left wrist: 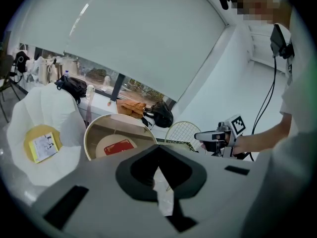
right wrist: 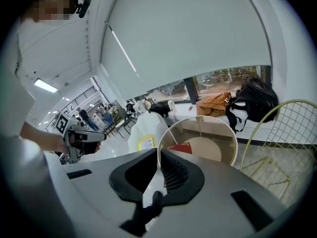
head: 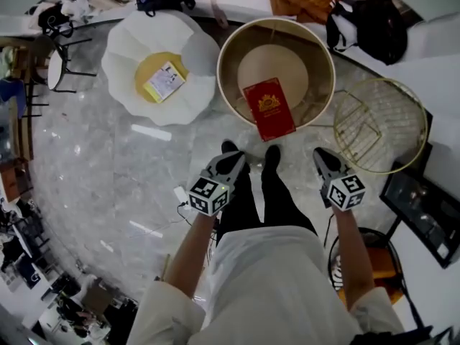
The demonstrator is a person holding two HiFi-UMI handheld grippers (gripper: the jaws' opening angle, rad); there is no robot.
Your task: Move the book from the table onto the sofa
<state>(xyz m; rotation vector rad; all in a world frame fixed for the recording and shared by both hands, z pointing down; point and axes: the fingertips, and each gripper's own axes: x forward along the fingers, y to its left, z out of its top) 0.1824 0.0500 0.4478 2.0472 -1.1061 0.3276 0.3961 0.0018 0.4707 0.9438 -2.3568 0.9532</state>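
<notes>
Fingers pressed tip to tip with nothing between them: the left gripper is clenched and empty. The right gripper is the same, its own view showing the dark pads met at the tips, with only floor visible below them. A person stands with one gripper in each hand, both aimed forward and down.

The red book lies flat ahead of them, well apart from either pair of fingers and roughly midway between the two in the head view. It sits on the round counter, at the near side of the pale top, its near end toward the rim on the person's side. Neither gripper touches it.

The white sofa stands just left of the counter, carrying a yellow cushion and a small yellow packet. A gold wire basket stands to the right.

The task appears to be at its opening step, the approach, with the pickup not yet begun. The next move would call for one set of fingers to part and reach down to the book's near edge. A flat book offers little to bite on, so that edge looks the likeliest hold. The carry would then go left, to a spot on the sofa clear of the packet.
</notes>
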